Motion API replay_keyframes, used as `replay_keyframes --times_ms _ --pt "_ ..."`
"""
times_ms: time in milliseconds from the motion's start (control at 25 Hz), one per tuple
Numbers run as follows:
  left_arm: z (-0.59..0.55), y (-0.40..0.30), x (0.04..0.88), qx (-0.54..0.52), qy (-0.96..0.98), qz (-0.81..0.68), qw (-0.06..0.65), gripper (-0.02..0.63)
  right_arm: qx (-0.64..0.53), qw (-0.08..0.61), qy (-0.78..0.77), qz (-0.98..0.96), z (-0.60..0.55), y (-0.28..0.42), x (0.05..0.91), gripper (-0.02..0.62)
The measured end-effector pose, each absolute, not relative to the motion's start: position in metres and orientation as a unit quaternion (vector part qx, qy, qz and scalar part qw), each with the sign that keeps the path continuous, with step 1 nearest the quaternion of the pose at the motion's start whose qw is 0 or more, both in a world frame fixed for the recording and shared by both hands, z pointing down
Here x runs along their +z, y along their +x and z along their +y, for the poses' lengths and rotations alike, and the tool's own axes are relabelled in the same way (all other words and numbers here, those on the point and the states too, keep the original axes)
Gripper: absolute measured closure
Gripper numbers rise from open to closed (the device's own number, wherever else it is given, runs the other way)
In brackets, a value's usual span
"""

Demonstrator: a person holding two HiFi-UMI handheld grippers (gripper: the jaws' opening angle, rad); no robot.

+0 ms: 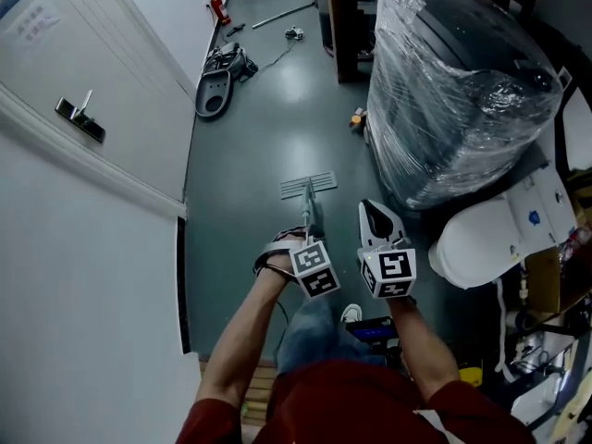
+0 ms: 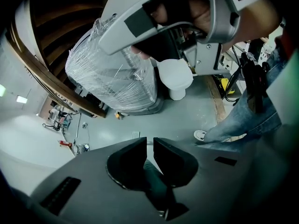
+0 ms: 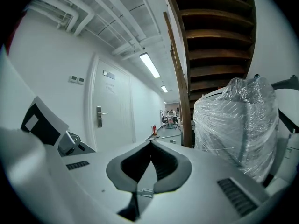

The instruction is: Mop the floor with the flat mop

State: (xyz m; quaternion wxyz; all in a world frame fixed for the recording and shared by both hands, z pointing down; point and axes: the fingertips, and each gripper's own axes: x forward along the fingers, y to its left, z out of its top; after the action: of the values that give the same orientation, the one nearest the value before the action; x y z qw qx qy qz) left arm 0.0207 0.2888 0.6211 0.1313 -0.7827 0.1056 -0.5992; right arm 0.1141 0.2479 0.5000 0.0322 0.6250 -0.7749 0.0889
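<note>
Left gripper (image 2: 149, 143) around mop handle (image 2: 157, 183)

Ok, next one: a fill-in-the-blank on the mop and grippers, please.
1. The gripper clamping the mop handle is the ___ one.
2. The right gripper has its jaws ___, with nothing between them.
3. The mop head lies on the ___.
Missing: left; shut; floor.

The floor (image 1: 268, 128) is looking dark grey-green. The mop (image 1: 309, 187) is showing pale grey stripes. The top (image 1: 342, 400) is looking red, the jeans (image 1: 310, 333) blue.
</note>
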Motion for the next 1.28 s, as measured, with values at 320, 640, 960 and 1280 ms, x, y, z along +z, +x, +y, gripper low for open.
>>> replay_keyframes --times_ms 320,640,960,1280 --pt "0.312 0.024 0.617 -0.597 -0.786 0.088 0.13 0.552 0.094 0.039 0.629 -0.771 0.26 0.112 0.501 0.578" --pt "0.311 0.006 0.615 -0.591 -0.793 0.075 0.129 0.546 0.093 0.052 0.627 -0.772 0.25 0.081 0.498 0.578" --pt "0.3 -0.019 0.629 -0.591 -0.79 0.072 0.145 0.543 0.092 0.071 0.614 -0.781 0.241 0.048 0.507 0.578" --pt "0.276 -0.035 0.642 -0.573 -0.799 0.096 0.153 0.543 0.089 0.086 0.614 -0.779 0.232 0.03 0.51 0.578"
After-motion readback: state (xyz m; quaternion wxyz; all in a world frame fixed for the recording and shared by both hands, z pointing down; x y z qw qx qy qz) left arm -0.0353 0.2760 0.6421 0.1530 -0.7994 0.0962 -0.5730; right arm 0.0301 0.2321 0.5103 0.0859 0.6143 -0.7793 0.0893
